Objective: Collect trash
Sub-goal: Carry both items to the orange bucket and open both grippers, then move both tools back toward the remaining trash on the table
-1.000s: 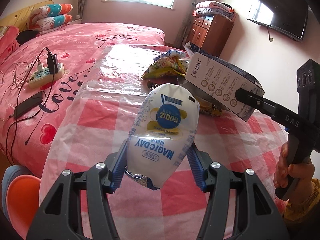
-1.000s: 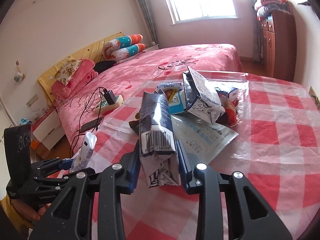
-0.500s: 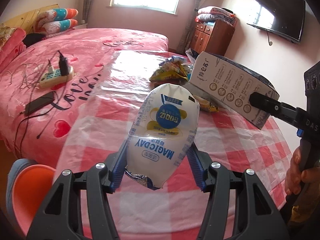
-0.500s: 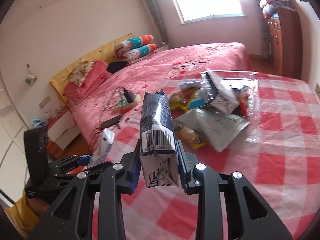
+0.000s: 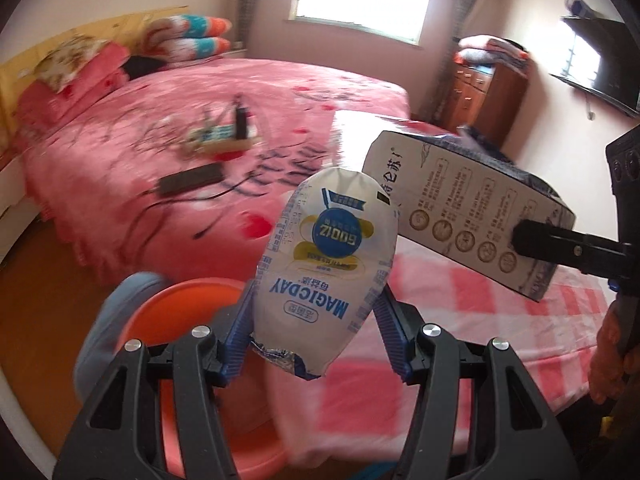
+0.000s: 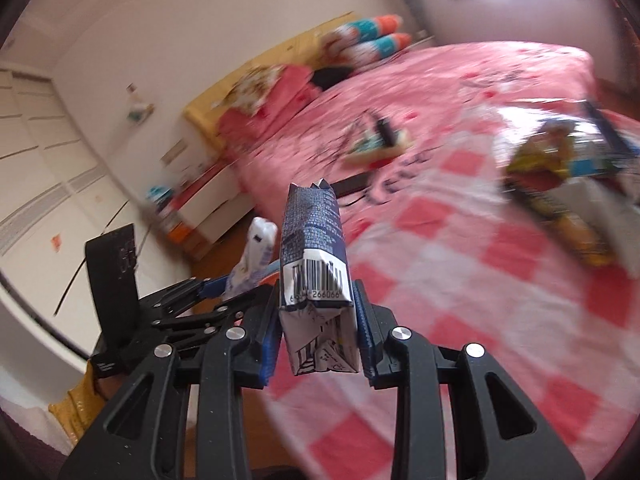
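The left gripper (image 5: pixel 316 344) clamps a white pouch (image 5: pixel 326 276); the right gripper (image 6: pixel 318 322) pinches a dark carton (image 6: pixel 316 256). Both have swung off the checked table (image 6: pixel 460 280) toward what appears to be an orange bin (image 5: pixel 180 320), so dropping comes next.

Pouch (image 5: pixel 326 264): white, blue round badge, yellow band, blue lettering. Carton (image 6: pixel 314 256): dark blue fine pattern, white barcode panel; its other face white with brown round icons. Table (image 6: pixel 460 280) red-and-white check; bed (image 5: pixel 168 120) pink; bin (image 5: pixel 176 320) orange; gripper pads (image 5: pixel 240 324) blue.
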The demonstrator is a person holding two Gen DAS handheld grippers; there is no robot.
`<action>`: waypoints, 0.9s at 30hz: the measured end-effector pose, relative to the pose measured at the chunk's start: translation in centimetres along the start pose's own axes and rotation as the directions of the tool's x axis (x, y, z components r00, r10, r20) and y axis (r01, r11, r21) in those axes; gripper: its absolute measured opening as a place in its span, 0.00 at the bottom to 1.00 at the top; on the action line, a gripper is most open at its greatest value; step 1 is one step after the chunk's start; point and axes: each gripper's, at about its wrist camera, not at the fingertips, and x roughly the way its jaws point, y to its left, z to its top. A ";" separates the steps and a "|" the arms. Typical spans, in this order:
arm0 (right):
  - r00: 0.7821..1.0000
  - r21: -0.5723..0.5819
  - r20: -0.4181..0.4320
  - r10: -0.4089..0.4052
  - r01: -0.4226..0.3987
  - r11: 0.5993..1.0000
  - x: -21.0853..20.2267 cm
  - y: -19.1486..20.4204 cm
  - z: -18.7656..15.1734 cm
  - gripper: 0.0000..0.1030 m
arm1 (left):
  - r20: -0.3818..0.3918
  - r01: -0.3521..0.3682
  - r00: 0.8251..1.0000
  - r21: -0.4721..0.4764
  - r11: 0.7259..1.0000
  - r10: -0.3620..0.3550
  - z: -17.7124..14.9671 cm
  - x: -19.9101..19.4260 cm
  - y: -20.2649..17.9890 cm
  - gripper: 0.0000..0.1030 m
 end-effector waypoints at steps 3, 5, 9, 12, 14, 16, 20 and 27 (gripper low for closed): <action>0.998 -0.027 -0.054 0.035 -0.036 0.999 2.6 2.1 -0.3 0.33 | -0.022 -0.046 0.999 -0.045 0.998 0.045 -1.2 -0.3 2.5 0.56; 0.995 -0.046 -0.090 0.039 -0.044 0.998 4.2 3.3 -0.5 0.33 | -0.035 -0.070 0.997 -0.078 0.994 0.067 -2.1 -0.4 4.2 0.56; 0.989 -0.059 -0.138 0.058 -0.067 0.996 6.6 4.6 -0.7 0.33 | -0.060 -0.107 0.993 -0.118 0.987 0.101 -3.4 -0.2 6.4 0.56; 0.983 -0.071 -0.170 0.063 -0.076 0.995 8.3 5.2 -0.6 0.34 | -0.078 -0.124 0.990 -0.139 0.982 0.113 -4.1 0.2 7.5 0.56; 0.979 -0.079 -0.189 0.069 -0.085 0.993 9.4 5.6 -0.8 0.36 | -0.094 -0.145 0.987 -0.152 0.978 0.132 -4.6 0.7 8.4 0.56; 0.977 -0.076 -0.200 0.069 -0.085 0.993 10.5 5.6 -0.7 0.49 | -0.112 -0.164 0.983 -0.160 0.973 0.147 -5.0 1.4 9.1 0.71; 0.983 -0.047 -0.173 0.067 -0.076 0.996 10.3 4.8 -0.9 0.73 | -0.164 -0.226 0.966 -0.167 0.960 0.199 -5.7 2.4 10.1 0.79; 0.998 -0.001 -0.063 -0.020 0.020 1.000 6.7 1.8 -0.6 0.83 | -0.166 -0.242 0.963 -0.179 0.954 0.213 -6.0 2.3 10.4 0.80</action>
